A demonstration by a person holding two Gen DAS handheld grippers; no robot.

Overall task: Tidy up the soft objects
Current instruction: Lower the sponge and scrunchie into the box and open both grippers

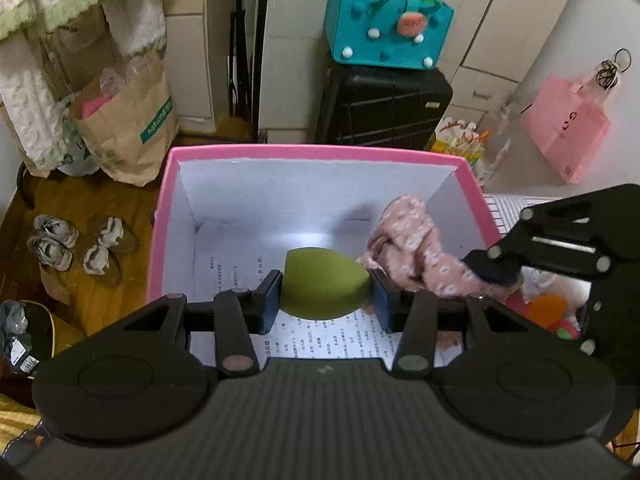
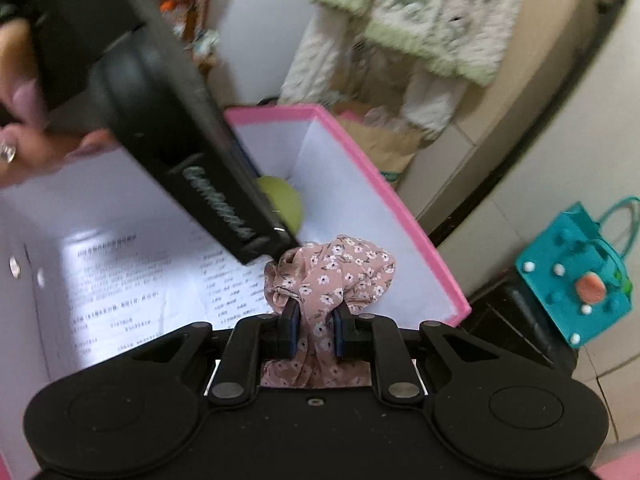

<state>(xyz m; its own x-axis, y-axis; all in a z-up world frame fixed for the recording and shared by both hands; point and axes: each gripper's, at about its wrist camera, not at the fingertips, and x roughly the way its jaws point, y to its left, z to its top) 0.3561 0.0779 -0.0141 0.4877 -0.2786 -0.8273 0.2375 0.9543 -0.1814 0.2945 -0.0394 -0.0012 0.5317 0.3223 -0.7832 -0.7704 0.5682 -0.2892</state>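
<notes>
My left gripper [image 1: 325,295] is shut on a green egg-shaped sponge [image 1: 324,284], held over the inside of a pink box [image 1: 312,151] with white walls. In the right wrist view my right gripper [image 2: 316,330] is shut on a bunched pink floral cloth [image 2: 332,272], also above the box [image 2: 400,204]. The same cloth [image 1: 416,248] hangs at the box's right side in the left wrist view, pinched by the right gripper [image 1: 494,270]. The sponge [image 2: 282,200] shows partly behind the left gripper's black body [image 2: 192,152], which a hand [image 2: 24,120] holds.
Printed paper [image 1: 320,336] lines the box floor. Behind the box stand a black suitcase [image 1: 384,108] with a teal felt bag [image 1: 388,28] on top, a brown paper bag [image 1: 128,128] and a pink bag [image 1: 568,128]. Shoes [image 1: 72,248] lie on the wooden floor.
</notes>
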